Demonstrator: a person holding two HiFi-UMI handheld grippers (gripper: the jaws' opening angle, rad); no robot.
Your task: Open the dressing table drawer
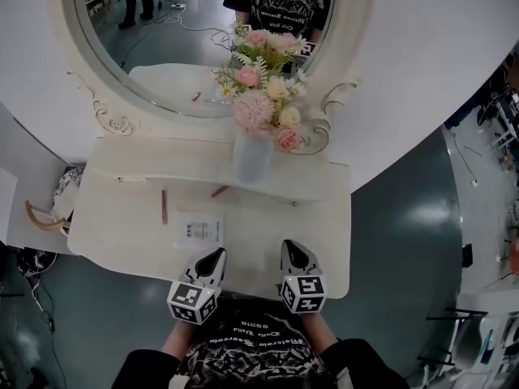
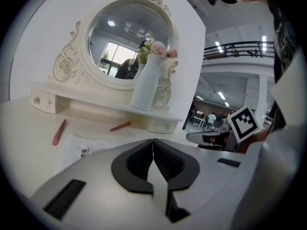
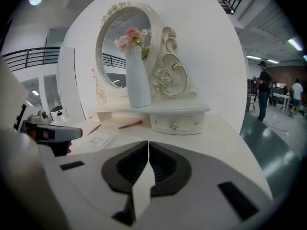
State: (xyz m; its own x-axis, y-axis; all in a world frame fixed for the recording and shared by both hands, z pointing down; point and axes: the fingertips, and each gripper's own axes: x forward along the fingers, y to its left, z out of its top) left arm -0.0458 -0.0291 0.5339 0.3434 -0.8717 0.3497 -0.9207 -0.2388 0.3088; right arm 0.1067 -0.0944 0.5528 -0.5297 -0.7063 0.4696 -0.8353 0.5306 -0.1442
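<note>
Two grippers, head view: left gripper [image 1: 216, 255] and right gripper [image 1: 293, 248] sit side by side over the near edge of the dressing table [image 1: 105, 233], tips aimed far toward the oval mirror [image 1: 162, 47].
Head view alone shows: the whole table top, with a white packet [image 1: 199, 230] just beyond the left gripper, a pink stick [image 1: 164, 206] to its left, and a flower vase [image 1: 253, 156] on the far shelf.
Left gripper view, jaws: pressed together, nothing between them, touching nothing.
Left gripper view alone shows: the small left drawer [image 2: 42, 101] under the shelf's left end, closed; the other gripper's marker cube is at the right.
Right gripper view, jaws: pressed together, empty, above the table top.
Right gripper view alone shows: the front of the small right drawer [image 3: 175, 124] with its round knob, closed, under the shelf's right end and well apart from the tips.
Pose: both grippers tilt slightly downward, cubes nearest the person, forearms drawn in close to the body.
</note>
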